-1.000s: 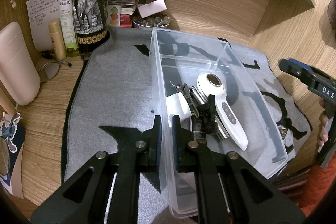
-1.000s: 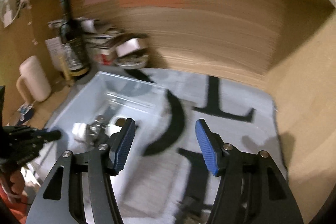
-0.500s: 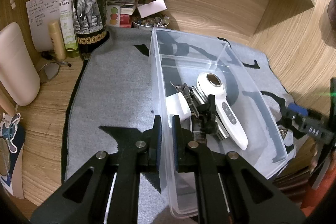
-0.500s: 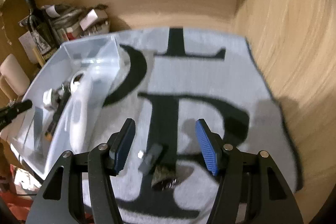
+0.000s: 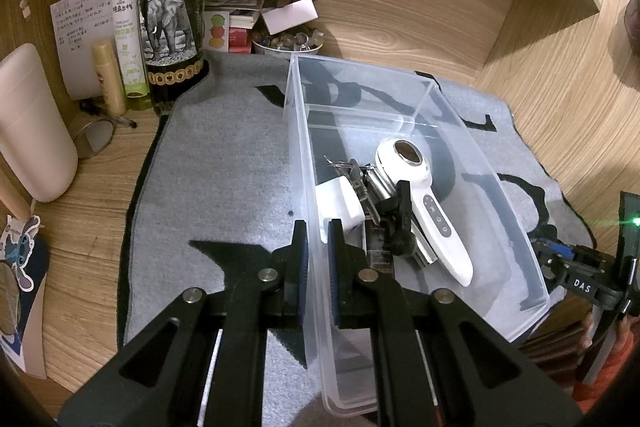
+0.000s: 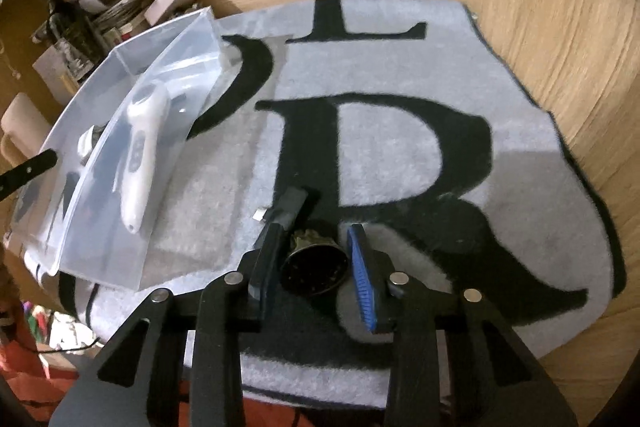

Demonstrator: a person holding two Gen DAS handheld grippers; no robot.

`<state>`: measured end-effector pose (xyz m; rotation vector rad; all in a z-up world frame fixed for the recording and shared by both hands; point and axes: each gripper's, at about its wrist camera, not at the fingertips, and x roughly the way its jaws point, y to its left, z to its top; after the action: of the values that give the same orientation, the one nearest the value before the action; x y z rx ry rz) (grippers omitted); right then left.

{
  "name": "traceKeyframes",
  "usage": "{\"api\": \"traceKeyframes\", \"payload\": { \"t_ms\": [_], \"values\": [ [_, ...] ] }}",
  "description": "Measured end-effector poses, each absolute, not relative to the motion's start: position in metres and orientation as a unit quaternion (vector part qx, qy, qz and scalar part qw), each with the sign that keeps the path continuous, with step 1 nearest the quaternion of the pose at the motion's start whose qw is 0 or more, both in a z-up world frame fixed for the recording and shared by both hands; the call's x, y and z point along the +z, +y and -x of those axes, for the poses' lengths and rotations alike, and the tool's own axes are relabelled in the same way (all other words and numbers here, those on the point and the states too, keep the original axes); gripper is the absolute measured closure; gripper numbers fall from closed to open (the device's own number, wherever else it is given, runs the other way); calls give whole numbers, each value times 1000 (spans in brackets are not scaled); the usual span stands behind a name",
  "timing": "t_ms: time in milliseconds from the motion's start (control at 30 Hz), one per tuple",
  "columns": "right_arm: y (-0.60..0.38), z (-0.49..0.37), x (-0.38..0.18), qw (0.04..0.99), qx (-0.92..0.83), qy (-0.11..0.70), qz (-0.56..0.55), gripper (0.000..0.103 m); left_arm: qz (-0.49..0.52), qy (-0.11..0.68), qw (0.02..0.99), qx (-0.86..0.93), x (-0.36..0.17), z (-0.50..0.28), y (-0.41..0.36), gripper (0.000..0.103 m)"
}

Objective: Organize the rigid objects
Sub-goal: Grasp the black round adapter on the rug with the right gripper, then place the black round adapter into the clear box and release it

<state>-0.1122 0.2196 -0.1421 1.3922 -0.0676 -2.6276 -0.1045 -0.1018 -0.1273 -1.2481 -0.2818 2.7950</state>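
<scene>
A clear plastic bin [image 5: 504,195] stands on the grey mat and also shows in the right wrist view [image 6: 120,131]. It holds a white handheld device [image 5: 424,207], a white adapter [image 5: 340,207] and several metal and black parts. My left gripper [image 5: 316,255] is shut on the bin's near left wall. My right gripper [image 6: 316,251] is open, low over the mat, its fingers on either side of a small dark bell-shaped object [image 6: 314,269]. A small black block [image 6: 290,207] lies on the mat just beyond it.
A dark wine bottle [image 5: 172,15], a green spray bottle [image 5: 128,27], a cream container [image 5: 28,123], papers and a bowl of small items [image 5: 286,41] crowd the back left. Wooden walls close in behind and on the right [image 6: 560,27]. The mat [image 6: 440,67] bears large black letters.
My right gripper has swung away from the bin, dropped to the mat's right part and now straddles the dark bell-shaped object. My left gripper and the bin have not moved.
</scene>
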Motion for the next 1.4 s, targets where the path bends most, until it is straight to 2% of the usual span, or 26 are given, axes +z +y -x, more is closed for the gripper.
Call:
{"api": "traceKeyframes", "payload": {
  "t_ms": [367, 767, 1400],
  "values": [
    [209, 142, -100, 93, -909, -23, -405, 73, 406, -96, 33, 908, -127, 104, -104, 95],
    [151, 173, -53, 162, -927, 18, -338, 73, 406, -94, 34, 908, -127, 104, -104, 95],
    [66, 187, -51, 257, -903, 88, -332, 73, 405, -94, 33, 909, -128, 104, -102, 95]
  ]
}}
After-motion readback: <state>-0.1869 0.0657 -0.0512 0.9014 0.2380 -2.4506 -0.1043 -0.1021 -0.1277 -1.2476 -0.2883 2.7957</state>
